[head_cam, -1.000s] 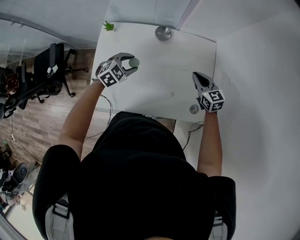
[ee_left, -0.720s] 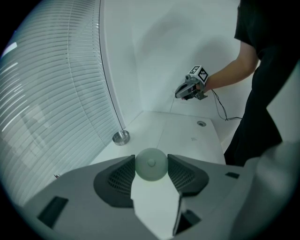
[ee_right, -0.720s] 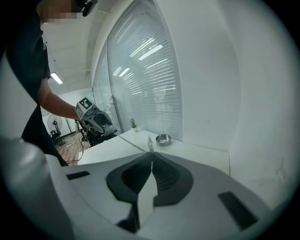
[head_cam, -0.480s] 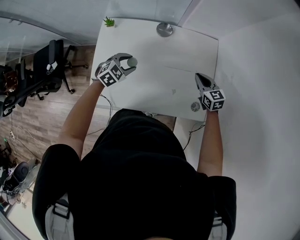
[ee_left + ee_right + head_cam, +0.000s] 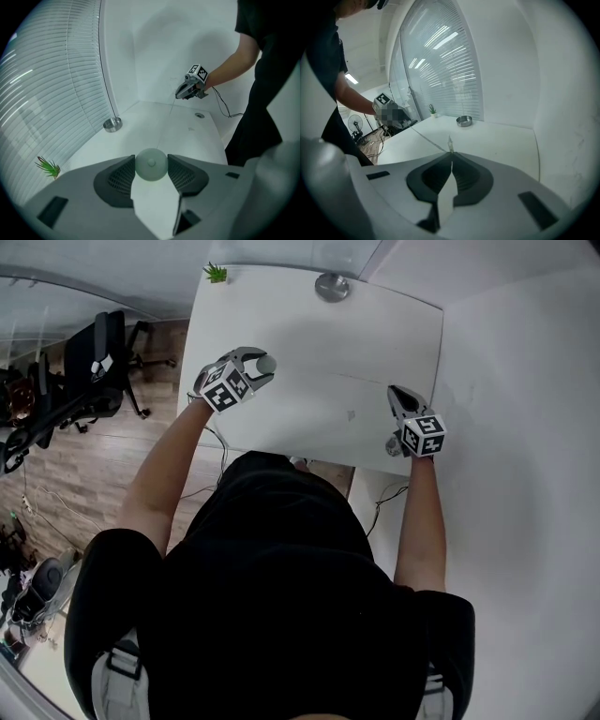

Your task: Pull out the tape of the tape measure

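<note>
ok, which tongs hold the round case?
The left tongs: their jaws press on the pale round case. The right tongs are pinched shut on the tape tip instead.

The tape [image 5: 166, 126] is only a faint thread, perhaps taut; its markings too small to tell.

The table [image 5: 309, 352] looks smooth and matt, the dish [image 5: 332, 287] polished metal, the tape measure [image 5: 151, 164] pale matt plastic.

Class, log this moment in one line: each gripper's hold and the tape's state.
left gripper: shut on round tape measure | right gripper: shut on tape end | tape: stretched between them over table
</note>
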`<action>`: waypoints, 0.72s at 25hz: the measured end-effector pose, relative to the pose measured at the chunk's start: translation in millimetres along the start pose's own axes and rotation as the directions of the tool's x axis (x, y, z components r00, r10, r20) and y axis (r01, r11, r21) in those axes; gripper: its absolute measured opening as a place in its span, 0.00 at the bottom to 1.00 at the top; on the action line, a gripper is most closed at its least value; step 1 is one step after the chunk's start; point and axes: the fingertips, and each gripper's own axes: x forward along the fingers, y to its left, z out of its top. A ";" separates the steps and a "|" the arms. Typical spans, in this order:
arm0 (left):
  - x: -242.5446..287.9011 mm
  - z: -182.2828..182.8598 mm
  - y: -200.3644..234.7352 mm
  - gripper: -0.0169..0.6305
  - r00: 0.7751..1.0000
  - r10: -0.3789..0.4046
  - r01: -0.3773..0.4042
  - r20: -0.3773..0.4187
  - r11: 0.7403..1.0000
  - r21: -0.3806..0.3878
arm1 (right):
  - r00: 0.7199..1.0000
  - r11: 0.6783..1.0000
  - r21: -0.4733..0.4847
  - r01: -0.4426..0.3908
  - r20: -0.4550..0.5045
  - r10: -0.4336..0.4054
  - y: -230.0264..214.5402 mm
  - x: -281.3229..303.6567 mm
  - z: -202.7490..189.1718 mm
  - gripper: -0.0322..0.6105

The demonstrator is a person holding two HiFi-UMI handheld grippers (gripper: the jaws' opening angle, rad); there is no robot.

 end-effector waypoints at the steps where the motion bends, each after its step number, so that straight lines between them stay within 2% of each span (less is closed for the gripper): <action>1: 2.0 -2.3 -0.1 0.38 1.000 -0.001 0.001 -0.004 1.000 -0.001 | 1.000 1.000 0.001 -0.001 -0.005 0.001 0.1 2.1 -2.7 0.06; 18: 36.2 -37.9 14.3 0.38 0.999 0.001 -0.004 -0.045 0.998 -0.060 | 0.996 1.000 0.018 -0.010 -0.087 0.012 -7.6 45.6 -35.6 0.06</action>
